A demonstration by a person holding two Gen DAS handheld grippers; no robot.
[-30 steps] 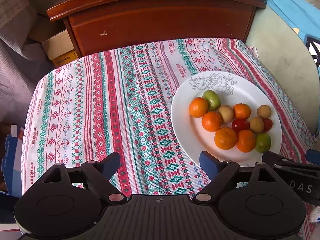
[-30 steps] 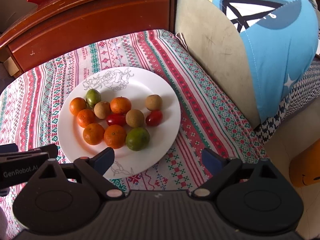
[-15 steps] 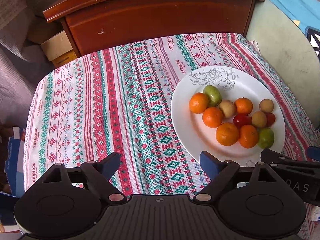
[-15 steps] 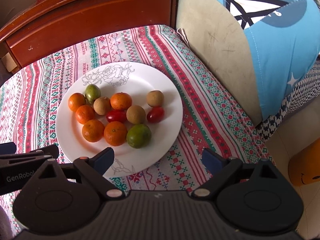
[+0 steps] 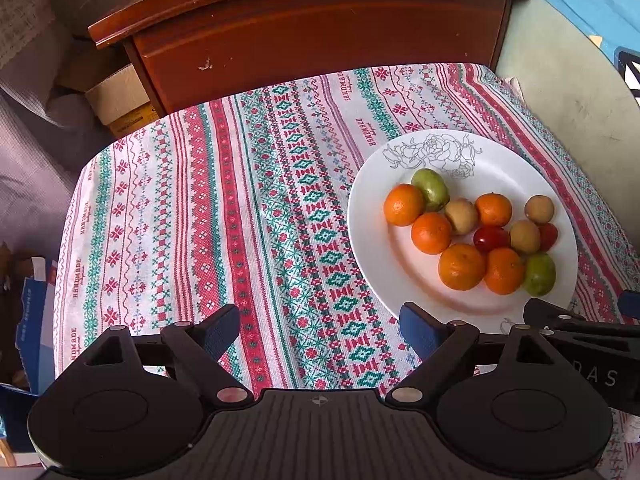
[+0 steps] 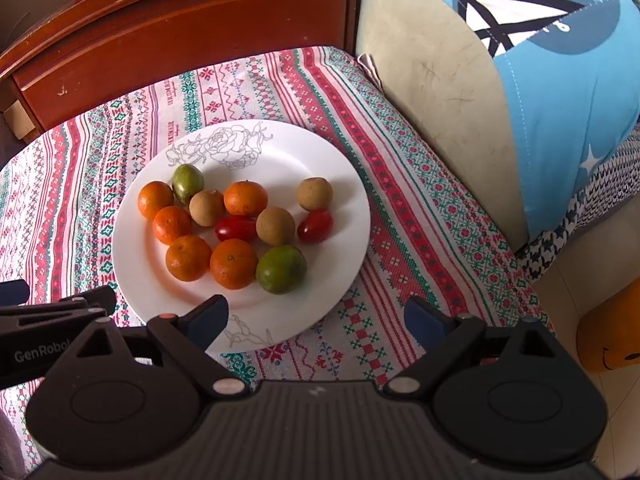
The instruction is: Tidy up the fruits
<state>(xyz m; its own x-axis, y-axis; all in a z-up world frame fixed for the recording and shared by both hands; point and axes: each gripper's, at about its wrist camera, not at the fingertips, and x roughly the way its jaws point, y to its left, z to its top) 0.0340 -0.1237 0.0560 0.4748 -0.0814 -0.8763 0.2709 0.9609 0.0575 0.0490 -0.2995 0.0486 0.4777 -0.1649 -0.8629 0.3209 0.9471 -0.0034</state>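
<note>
A white plate (image 5: 372,240) (image 6: 344,184) with a rose drawing sits on the patterned tablecloth (image 5: 200,220) (image 6: 420,200). It holds several oranges (image 5: 403,205) (image 6: 233,263), two green fruits (image 5: 430,188) (image 6: 281,269), brown longans (image 5: 461,216) (image 6: 275,226) and two red tomatoes (image 5: 491,238) (image 6: 315,225). My left gripper (image 5: 320,330) is open and empty over the cloth, left of the plate. My right gripper (image 6: 316,320) is open and empty at the plate's near edge. Each gripper shows at the edge of the other's view.
A dark wooden cabinet (image 5: 320,32) (image 6: 180,28) stands behind the table. A pale cushion with a blue cover (image 6: 540,80) lies to the right. Cardboard boxes (image 5: 116,96) sit at the back left. An orange smiley item (image 6: 612,332) is at the lower right.
Both grippers have drifted slightly, so the plate and fruits sit a little lower and nearer in both views. Both stay open and empty. No fruit has moved.
</note>
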